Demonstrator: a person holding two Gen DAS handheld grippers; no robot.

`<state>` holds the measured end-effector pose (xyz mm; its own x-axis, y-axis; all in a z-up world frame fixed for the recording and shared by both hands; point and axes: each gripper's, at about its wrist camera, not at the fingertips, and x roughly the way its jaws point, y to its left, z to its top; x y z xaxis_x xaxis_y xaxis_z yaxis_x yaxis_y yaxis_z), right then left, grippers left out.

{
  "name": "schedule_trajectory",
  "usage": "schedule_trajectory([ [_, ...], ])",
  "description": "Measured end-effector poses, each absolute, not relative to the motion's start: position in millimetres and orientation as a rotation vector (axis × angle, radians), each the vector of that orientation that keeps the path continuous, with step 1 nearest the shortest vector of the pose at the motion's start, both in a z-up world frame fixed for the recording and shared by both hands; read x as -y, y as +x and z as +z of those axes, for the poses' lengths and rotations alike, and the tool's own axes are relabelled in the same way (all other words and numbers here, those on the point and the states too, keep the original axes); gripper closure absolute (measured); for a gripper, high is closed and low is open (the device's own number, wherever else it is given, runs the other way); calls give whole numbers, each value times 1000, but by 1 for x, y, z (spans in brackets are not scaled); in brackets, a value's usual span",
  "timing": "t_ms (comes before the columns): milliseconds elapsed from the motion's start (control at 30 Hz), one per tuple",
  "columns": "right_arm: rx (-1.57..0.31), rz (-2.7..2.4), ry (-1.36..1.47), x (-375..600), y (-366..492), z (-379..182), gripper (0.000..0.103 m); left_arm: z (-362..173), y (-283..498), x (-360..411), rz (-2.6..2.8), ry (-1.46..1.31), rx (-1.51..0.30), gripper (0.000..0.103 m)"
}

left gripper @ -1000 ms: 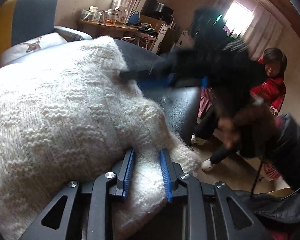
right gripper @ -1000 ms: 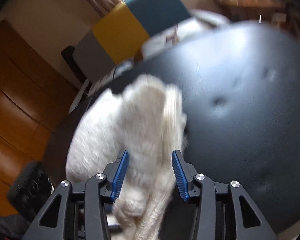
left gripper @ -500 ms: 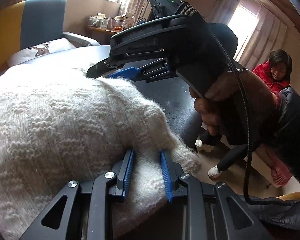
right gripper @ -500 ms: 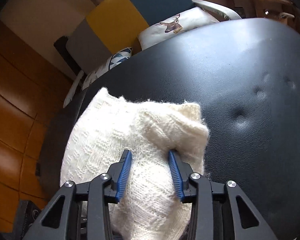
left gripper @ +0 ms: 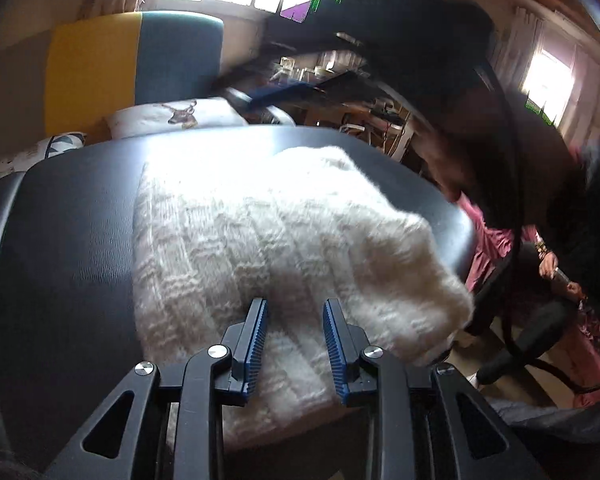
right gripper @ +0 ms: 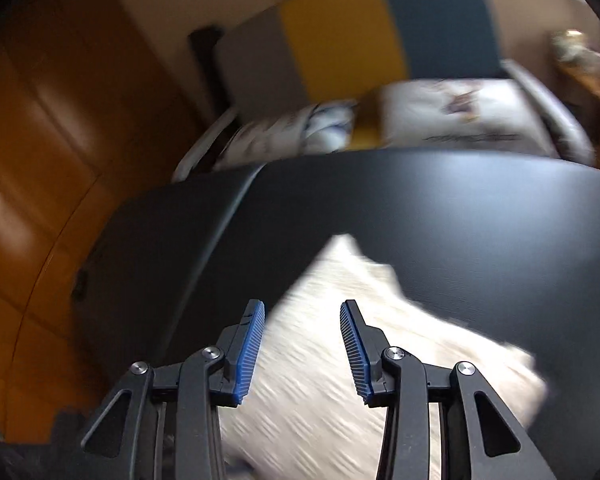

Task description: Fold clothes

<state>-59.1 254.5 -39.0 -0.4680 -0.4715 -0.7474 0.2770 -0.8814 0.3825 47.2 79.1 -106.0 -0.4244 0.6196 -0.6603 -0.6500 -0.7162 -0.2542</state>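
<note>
The left gripper (left gripper: 294, 320) stands parted over the near edge of the white knitted sweater (left gripper: 268, 232), gripping nothing. The right gripper (right gripper: 303, 326) gapes wider above the sweater, empty. The sweater lies folded on the black padded table (left gripper: 68, 240), probably so it can settle flat

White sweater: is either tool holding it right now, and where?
Neither. Both tools, left and right, are open above the white sweater, which lies folded on the black surface.
</note>
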Motion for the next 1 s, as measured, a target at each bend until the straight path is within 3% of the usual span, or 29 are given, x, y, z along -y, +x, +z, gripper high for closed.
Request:
schedule_trajectory([
  [167, 130, -2286, 1618, -219, -110, -114, 65, -123, 55, -89, 2130, -1018, -101, 74],
  [233, 224, -2313, 1562, -228, -112, -124, 64, -124, 52, -87, 2124, -1024, -75, 74],
  [600, 242, -2337, 1524, -226, -100, -119, 65, -119, 52, -82, 2124, -1038, -65, 74],
  [900, 271, -2441, 1361, -238, -81, -83, 60, -100, 69, -92, 2208, -1061, -222, 71],
  [967, 317, -2458, 1295, -250, -63, -66, 56, -95, 73, -91, 2218, -1062, -227, 71],
  [1000, 347, -2459, 1266, -256, -54, -60, 49, -93, 75, -90, 2221, -1060, -227, 70],
])
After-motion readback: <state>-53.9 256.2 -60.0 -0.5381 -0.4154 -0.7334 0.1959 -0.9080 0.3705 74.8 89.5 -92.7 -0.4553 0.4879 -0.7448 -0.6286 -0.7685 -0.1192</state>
